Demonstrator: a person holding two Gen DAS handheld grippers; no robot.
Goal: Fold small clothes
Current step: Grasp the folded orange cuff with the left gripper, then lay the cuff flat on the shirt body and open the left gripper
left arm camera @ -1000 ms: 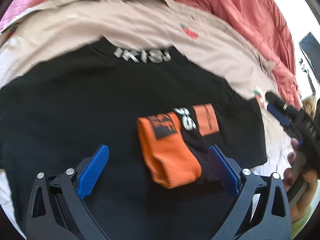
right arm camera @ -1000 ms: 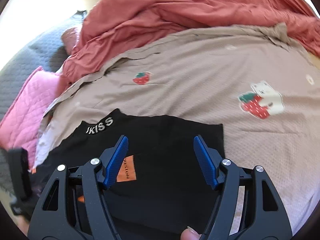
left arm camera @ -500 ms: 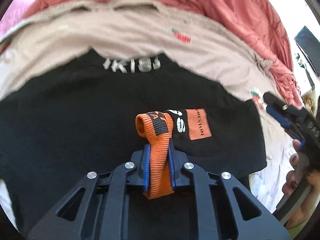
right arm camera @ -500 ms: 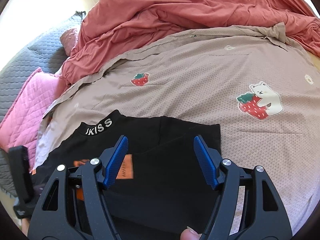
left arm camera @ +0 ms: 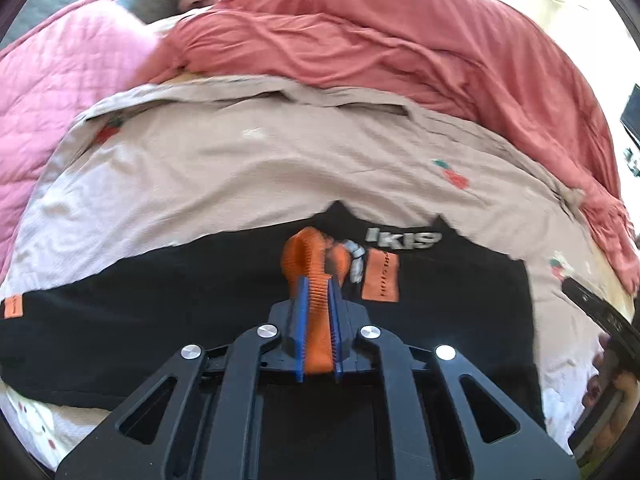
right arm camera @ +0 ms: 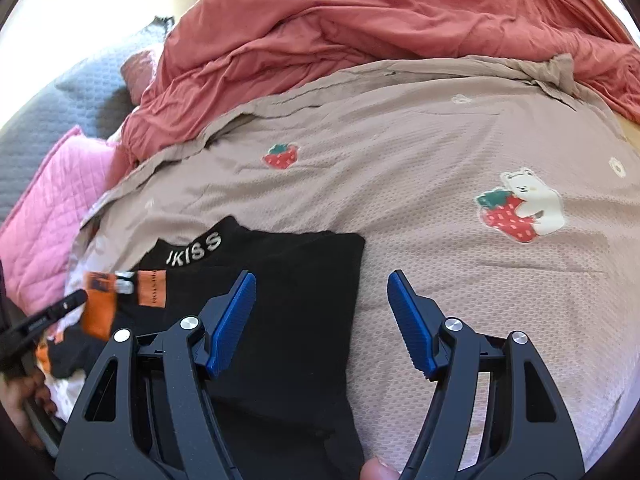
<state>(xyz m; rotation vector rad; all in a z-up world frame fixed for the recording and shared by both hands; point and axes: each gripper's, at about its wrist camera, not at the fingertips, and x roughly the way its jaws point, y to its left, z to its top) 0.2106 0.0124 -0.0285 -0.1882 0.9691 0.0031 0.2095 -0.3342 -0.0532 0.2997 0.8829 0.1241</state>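
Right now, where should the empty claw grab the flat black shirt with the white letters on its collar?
Probably at the black shirt's straight side edge, which lies flat on the beige strawberry sheet, just ahead of the open right gripper. Come down from above, one pad each side of the edge. The left gripper is busy pinching the orange sock.

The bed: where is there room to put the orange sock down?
Bare blanket lies right of the black shirt, between it and the bear patch. More lies above the shirt's collar, below the red quilt. The black shirt's flat middle is free too. The shirt's left side is crowded: the left gripper holds the orange sock there.
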